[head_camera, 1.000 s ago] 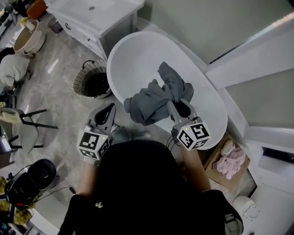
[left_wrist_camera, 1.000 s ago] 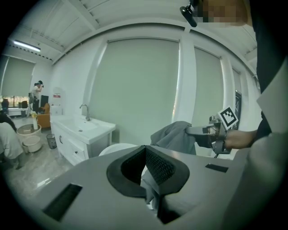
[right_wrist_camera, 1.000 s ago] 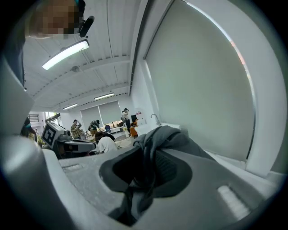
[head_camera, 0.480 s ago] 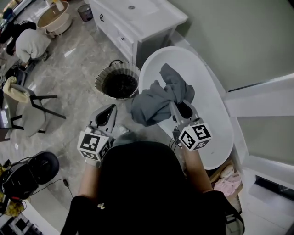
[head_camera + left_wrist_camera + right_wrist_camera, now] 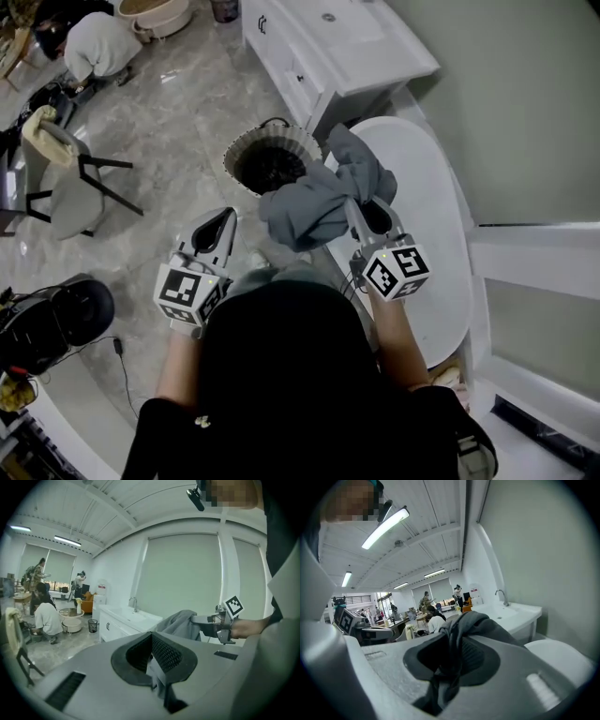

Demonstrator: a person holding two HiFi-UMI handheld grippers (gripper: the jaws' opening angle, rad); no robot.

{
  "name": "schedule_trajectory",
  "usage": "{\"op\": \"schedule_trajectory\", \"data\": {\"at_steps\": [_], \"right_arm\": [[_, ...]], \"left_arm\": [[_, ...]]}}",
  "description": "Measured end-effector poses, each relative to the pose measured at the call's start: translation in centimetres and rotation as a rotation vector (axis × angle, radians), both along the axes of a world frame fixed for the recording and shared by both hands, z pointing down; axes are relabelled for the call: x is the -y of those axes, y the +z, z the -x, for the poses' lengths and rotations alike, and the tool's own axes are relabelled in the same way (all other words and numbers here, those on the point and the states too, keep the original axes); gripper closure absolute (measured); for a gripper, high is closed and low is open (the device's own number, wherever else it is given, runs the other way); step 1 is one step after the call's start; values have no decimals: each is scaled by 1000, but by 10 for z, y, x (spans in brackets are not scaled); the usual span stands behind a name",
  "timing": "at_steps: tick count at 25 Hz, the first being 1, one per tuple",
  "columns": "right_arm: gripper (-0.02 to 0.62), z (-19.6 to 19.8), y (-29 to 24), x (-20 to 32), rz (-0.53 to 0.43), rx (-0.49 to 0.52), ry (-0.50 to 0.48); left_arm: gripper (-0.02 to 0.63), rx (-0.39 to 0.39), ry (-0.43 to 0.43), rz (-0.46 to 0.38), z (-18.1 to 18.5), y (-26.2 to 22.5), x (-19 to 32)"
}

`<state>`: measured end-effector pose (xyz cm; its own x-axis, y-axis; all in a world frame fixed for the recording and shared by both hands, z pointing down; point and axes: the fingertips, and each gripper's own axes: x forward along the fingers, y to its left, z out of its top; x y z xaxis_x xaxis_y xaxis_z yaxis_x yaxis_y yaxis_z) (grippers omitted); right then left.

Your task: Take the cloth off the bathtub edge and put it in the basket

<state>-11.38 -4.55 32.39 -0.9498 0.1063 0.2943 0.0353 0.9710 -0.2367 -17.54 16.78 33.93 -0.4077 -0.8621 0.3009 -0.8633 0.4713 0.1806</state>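
The right tongs (image 5: pixel 360 208) are closed on a fold of the grey cloth (image 5: pixel 305 208). The pinch takes only a narrow gather of fabric, and the rest hangs as a loose bunch out to the side nearest the basket (image 5: pixel 246 150). The cloth is off the bathtub (image 5: pixel 427 225) and held in the air just short of the basket, on the person's side of its rim. The left tongs (image 5: pixel 227 216) sit further from the basket, closed on nothing.

The main risk is the small bite. Most of the cloth's weight hangs off to one side of the grip, so a quick swing towards the basket could pull the fold out and drop the cloth on the floor beside the basket.

A second risk is releasing too early or off-centre. The wide hanging part would probably drape over the basket's rim or catch on its handle, leaving part of the cloth outside.

The trailing edge may also brush the bathtub lip on the way across and drag.

The closed left tongs cannot catch anything that slips.
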Motion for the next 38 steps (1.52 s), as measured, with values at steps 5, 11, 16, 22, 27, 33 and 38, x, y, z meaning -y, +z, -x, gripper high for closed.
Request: {"op": "schedule_trajectory", "data": {"at_steps": [5,11,16,22,27,33,38], "right_arm": [[518,37,8,-18,1,-10,-76],[518,87,22,-26,19,-25,-150],[518,142,34,-26,25,-43,-232],[518,212,53,-21,37,-60,-311],[518,262,72,-14,53,-77,-381],[518,309,94,-6,86,-104,-458],[518,339,112,-1,103,-124,-520]], "left_arm": [[594,-18,-69,2,14,8,-20],[594,-24,-141,11,43,17,-30],[594,-42,-214,16,82,24,-27],[594,-52,-281,35,133,33,-17],[594,-58,-344,59,163,38,-7],[594,-75,-419,92,186,45,6],[594,-87,-469,110,197,52,19]]}}
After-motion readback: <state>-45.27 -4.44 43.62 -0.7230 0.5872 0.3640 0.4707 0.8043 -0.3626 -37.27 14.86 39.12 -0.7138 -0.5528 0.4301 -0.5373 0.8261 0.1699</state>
